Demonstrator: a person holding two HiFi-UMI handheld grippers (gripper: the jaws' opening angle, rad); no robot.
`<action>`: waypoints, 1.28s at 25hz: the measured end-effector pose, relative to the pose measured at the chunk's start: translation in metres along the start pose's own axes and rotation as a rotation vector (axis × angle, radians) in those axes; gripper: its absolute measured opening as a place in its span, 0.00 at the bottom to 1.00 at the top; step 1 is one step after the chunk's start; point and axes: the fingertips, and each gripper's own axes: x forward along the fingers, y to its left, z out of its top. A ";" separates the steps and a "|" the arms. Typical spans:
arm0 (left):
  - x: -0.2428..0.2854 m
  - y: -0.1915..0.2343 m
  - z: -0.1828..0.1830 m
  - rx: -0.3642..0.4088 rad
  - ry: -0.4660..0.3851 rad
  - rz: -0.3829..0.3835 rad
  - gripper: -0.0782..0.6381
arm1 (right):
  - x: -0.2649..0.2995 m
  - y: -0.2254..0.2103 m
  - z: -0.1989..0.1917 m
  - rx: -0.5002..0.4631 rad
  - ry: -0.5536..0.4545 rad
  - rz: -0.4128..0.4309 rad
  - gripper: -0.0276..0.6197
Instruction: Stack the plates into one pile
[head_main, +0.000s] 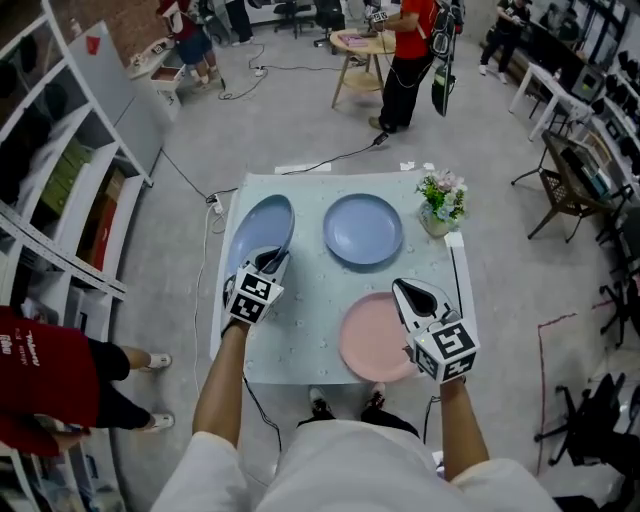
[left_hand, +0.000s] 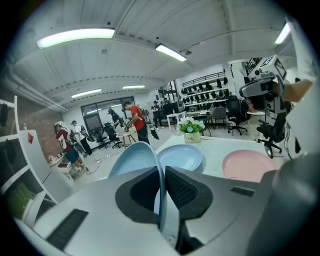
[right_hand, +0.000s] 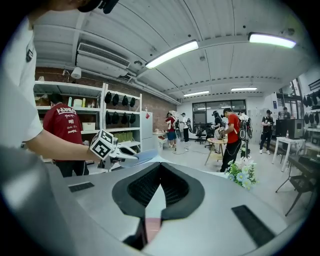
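Pale-blue round plate (head_main: 258, 235): far-left part of pale-green bench (head_main: 310, 310), tipped up, not lying flat. Near rim pinched in left tongs (head_main: 272, 262), one pad each side of the rim. Plate face rises steeply ahead of the tongs in left gripper view.

Mid-blue round plate (head_main: 363, 229): flat, back-ctr of bench, just right of the tipped plate. Narrow gap btw. the two, not touching as far as can be told.

Pink round plate (head_main: 372, 338): flat, front-right, close to the near bench edge. Apart from both blue plates.

Right tongs (head_main: 410, 292): pressed together, nothing in them, over the pink plate's right rim. Pink shows below the pads in right gripper view.

Key relation, judged: mid-blue plate lies right of and slightly beyond the left tongs, so a short carry rightward w/ the held plate, then level it out over that one. Left hand far nearer to it than right. Pile not yet begun; all three plates separate.

Room: open bench surface btw. the plates in the middle. Left bench edge right beside the held plate, little margin there. Small pot of white and pink flowers (head_main: 440, 205) at back-right, just beside the mid-blue plate; worth keeping clear of on any move from the right.
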 end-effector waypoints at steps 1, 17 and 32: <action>0.006 -0.004 0.010 0.019 -0.006 -0.008 0.18 | -0.005 -0.006 0.000 0.003 -0.001 -0.012 0.07; 0.171 -0.113 0.105 0.363 0.014 -0.240 0.19 | -0.079 -0.094 -0.048 0.132 0.027 -0.212 0.07; 0.243 -0.170 0.071 0.247 0.106 -0.353 0.18 | -0.091 -0.118 -0.077 0.184 0.071 -0.212 0.07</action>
